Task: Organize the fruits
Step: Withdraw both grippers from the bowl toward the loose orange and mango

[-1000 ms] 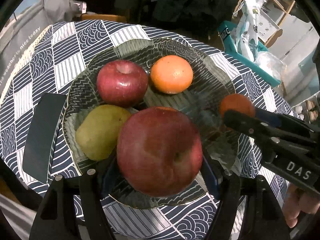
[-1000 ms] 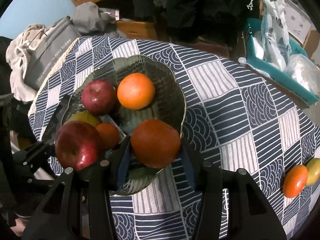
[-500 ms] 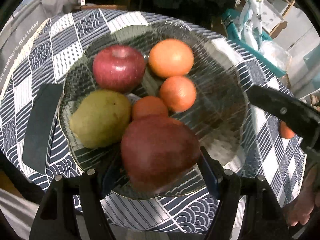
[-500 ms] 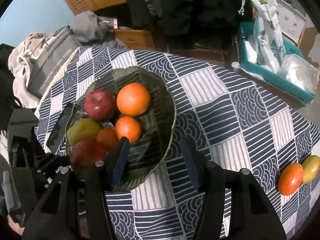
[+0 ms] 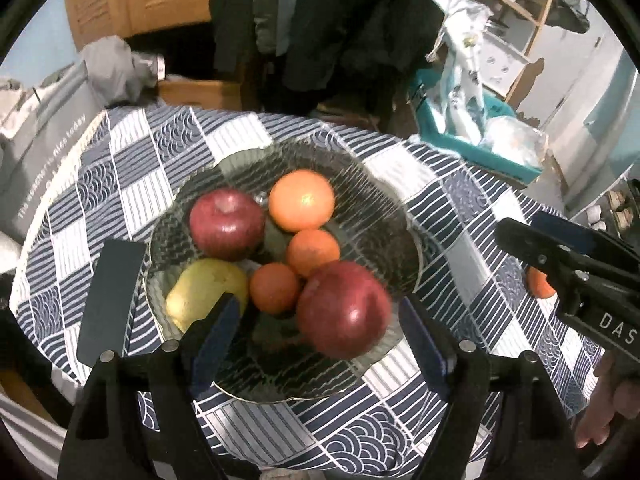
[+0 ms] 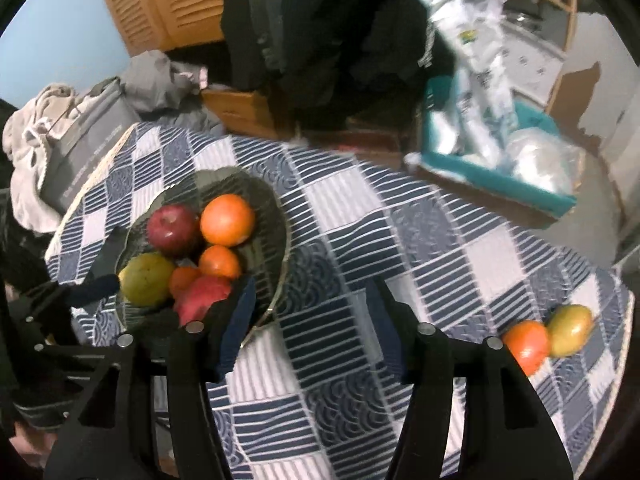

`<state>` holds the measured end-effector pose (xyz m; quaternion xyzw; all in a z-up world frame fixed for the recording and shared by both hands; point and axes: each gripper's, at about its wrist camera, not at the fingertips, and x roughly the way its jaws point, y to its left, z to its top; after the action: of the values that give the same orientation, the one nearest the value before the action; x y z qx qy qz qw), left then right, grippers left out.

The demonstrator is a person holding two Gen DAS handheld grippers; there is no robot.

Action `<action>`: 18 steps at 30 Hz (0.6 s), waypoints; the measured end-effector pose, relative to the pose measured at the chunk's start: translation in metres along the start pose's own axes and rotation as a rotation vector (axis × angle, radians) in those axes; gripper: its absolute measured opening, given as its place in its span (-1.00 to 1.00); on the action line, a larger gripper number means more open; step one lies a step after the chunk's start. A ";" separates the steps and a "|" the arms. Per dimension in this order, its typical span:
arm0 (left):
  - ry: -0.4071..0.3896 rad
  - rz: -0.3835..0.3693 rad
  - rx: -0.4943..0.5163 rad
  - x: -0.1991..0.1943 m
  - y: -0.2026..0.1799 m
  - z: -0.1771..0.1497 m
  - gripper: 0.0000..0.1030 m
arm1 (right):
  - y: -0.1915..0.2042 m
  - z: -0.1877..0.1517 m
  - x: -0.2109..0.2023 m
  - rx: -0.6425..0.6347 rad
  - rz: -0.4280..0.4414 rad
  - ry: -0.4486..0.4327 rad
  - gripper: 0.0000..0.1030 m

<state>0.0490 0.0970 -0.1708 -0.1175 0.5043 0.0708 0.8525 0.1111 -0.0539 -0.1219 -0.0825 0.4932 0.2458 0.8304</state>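
Glass plate [image 5: 384,200] holding six fruits

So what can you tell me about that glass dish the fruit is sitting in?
The glass dish is a wide, shallow plate of dark, see-through ribbed glass with a wavy rim. It sits flat on the blue and white patterned tablecloth, toward its left side in the right wrist view. Six fruits rest in it, clustered to one side. A dark flat rectangle lies beside its rim. Neither gripper touches it.

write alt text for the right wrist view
A glass bowl on a blue-and-white patterned tablecloth holds six fruits. An orange fruit and a yellow-green fruit lie loose far right. The right hand-held gripper is empty, jaws opening.
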 end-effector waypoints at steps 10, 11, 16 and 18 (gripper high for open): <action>-0.108 -0.015 0.063 -0.034 -0.026 0.007 0.60 | -0.023 -0.006 -0.058 0.039 -0.082 -0.120 0.26; -0.116 -0.023 0.069 -0.038 -0.030 0.009 0.60 | -0.024 -0.007 -0.062 0.039 -0.091 -0.129 0.30; -0.143 -0.057 0.089 -0.053 -0.045 0.012 0.60 | -0.032 -0.014 -0.087 0.036 -0.126 -0.175 0.33; -0.159 -0.068 0.098 -0.059 -0.052 0.013 0.60 | -0.035 -0.017 -0.097 0.038 -0.138 -0.194 0.33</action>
<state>0.0441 0.0503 -0.1058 -0.0866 0.4337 0.0260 0.8965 0.0766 -0.1224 -0.0504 -0.0762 0.4082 0.1855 0.8906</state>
